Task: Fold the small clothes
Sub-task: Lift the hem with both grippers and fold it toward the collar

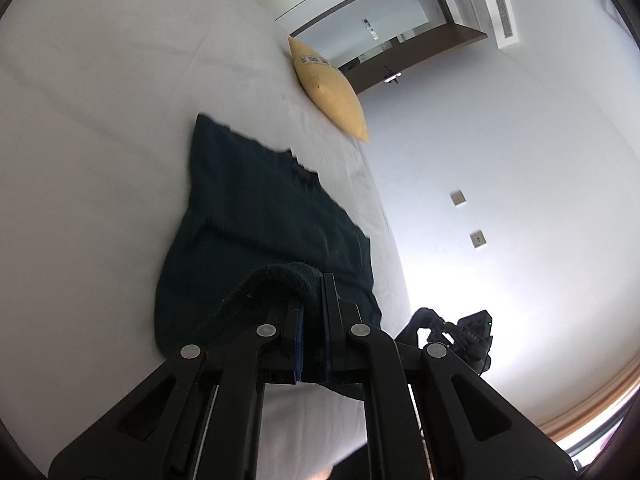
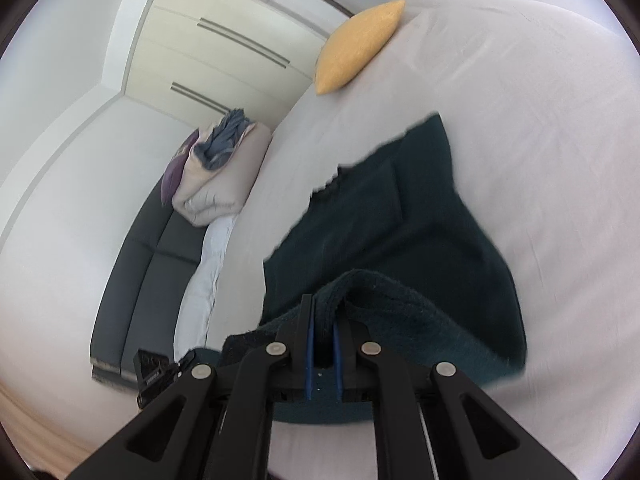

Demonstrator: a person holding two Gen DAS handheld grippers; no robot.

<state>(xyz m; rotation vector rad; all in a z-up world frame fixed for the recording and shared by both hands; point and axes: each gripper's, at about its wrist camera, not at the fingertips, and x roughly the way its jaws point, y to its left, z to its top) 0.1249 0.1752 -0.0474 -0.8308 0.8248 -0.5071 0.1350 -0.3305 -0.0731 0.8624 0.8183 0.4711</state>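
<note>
Low in the frame, the left gripper (image 1: 314, 304) and right gripper (image 2: 324, 312) each clamp a near corner of the dark green garment (image 1: 256, 216), which trails up across the white bed (image 1: 100, 120). Uneven pulling could skew the fold. A yellow cushion (image 1: 332, 88) sits at upper centre, a wardrobe (image 2: 224, 44) at upper left.

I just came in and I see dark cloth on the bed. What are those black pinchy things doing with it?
A person holds two grippers and is folding a dark green garment on a white bed. The left gripper and the right gripper each pinch part of its near edge, lifted off the sheet. The rest lies spread toward a yellow pillow. The fold is not finished.
</note>
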